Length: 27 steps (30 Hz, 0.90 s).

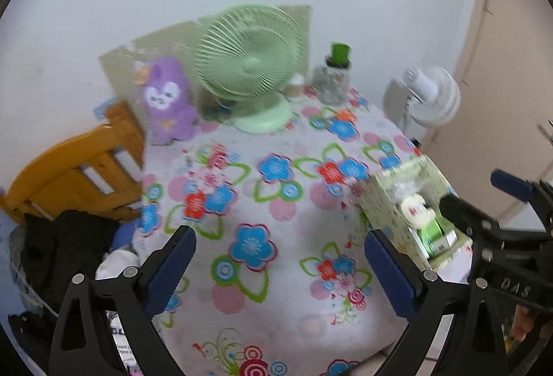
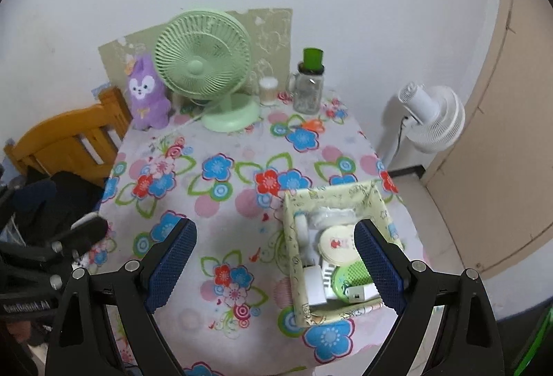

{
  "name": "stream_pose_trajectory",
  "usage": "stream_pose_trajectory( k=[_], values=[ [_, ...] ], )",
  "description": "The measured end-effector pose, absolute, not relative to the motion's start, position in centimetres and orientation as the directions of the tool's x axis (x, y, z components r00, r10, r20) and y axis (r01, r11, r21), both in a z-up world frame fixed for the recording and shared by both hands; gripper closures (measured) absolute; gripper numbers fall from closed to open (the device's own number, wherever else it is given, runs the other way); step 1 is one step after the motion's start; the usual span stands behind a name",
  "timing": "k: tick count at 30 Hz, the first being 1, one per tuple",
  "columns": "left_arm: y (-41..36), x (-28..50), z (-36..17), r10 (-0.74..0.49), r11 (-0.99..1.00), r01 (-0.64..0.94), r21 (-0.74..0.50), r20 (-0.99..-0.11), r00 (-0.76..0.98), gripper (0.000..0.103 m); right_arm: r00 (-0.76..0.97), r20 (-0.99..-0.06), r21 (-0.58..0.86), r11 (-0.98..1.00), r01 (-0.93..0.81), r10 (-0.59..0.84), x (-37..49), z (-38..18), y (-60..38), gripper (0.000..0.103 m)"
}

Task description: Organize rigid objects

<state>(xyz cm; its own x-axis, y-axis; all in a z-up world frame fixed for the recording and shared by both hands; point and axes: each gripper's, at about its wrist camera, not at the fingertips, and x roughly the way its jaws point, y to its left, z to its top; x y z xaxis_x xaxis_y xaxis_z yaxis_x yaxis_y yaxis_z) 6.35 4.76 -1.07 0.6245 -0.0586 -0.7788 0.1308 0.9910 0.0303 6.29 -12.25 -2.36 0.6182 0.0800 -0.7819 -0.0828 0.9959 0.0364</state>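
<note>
A green desk fan (image 2: 204,64) stands at the back of the flowered surface (image 2: 214,196). Purple plush toy (image 2: 147,92) just left of it; glass jar with green lid (image 2: 308,85) to its right. White floor fan (image 2: 432,120) beside the surface. Wooden chair (image 2: 69,140) at left.

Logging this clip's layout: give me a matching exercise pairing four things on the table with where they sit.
Things:
1. plush toy
2. green fan
3. glass jar
4. box

Places:
A. near right part of the table, holding small items
B. back right, green lid
C. back left corner, by the chair
D. back middle, between toy and jar

Pairs: 1-C, 2-D, 3-B, 4-A
</note>
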Motion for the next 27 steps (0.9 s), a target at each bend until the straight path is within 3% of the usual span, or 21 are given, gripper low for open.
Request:
stream_pose_trajectory(
  k=[8,27],
  values=[
    [5.7,4.9,1.7,0.001,0.999,-0.032,-0.029,-0.715,0.699,0.0,0.656,-0.74,0.055,0.985,-0.161,0.148,5.3,0.4,-12.6,0.009],
    [1.6,0.1,4.0,0.111,0.979,-0.196,-0.055,-0.664,0.739,0.0,0.708,-0.652,0.07,0.951,-0.301,0.272,3.6,4.2,-16.4,0.006]
  ],
)
